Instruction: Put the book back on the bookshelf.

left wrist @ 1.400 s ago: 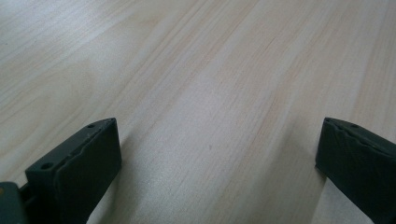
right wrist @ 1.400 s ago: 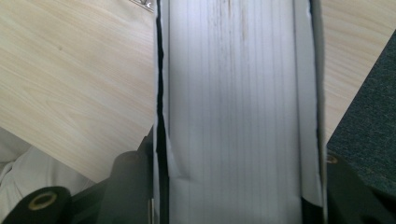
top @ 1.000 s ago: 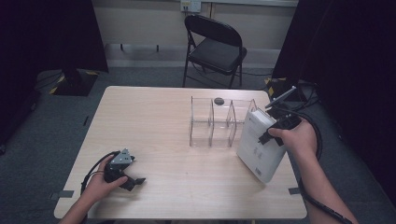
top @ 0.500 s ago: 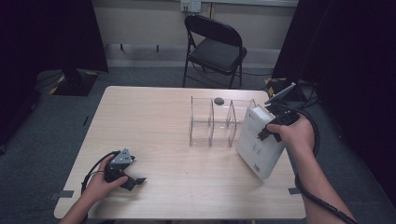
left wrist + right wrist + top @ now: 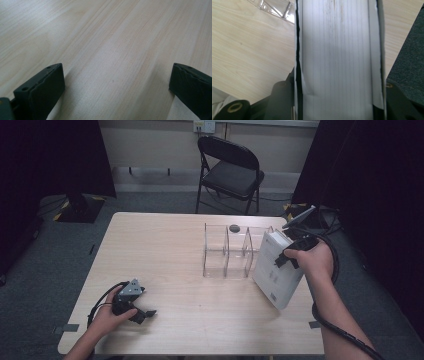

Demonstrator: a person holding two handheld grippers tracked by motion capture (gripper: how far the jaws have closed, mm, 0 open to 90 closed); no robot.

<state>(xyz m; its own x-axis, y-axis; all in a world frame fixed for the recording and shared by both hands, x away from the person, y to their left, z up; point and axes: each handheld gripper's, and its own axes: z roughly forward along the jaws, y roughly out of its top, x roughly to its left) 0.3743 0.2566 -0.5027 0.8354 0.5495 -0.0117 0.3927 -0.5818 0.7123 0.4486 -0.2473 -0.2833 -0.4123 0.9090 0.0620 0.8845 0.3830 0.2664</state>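
White book (image 5: 276, 270) stands tilted on the desk (image 5: 165, 250), just right of the clear acrylic organizer (image 5: 227, 251) — thick, stiff, likely heavy. Right gripper (image 5: 291, 254) clamps its upper edge across covers and page block; grip there holds square. Left gripper (image 5: 131, 302) rests open — empty.

A pale wooden table (image 5: 165, 245) stands on grey carpet (image 5: 45, 270). Past its far edge a black folding chair (image 5: 227, 172) faces the table, its back toward a beige wall (image 5: 150, 145). A dark skirting strip runs along the foot of that wall, and a white socket plate (image 5: 204, 126) sits on it above the chair. Black curtains hang at the far left (image 5: 50, 155) and down the right side (image 5: 370, 195). On the floor at the far left stands a dark stand base (image 5: 77, 205) with yellow-and-black tape beside it. Strips of grey tape (image 5: 67, 327) lie on the carpet by the table's near left corner. The light is even and dim.
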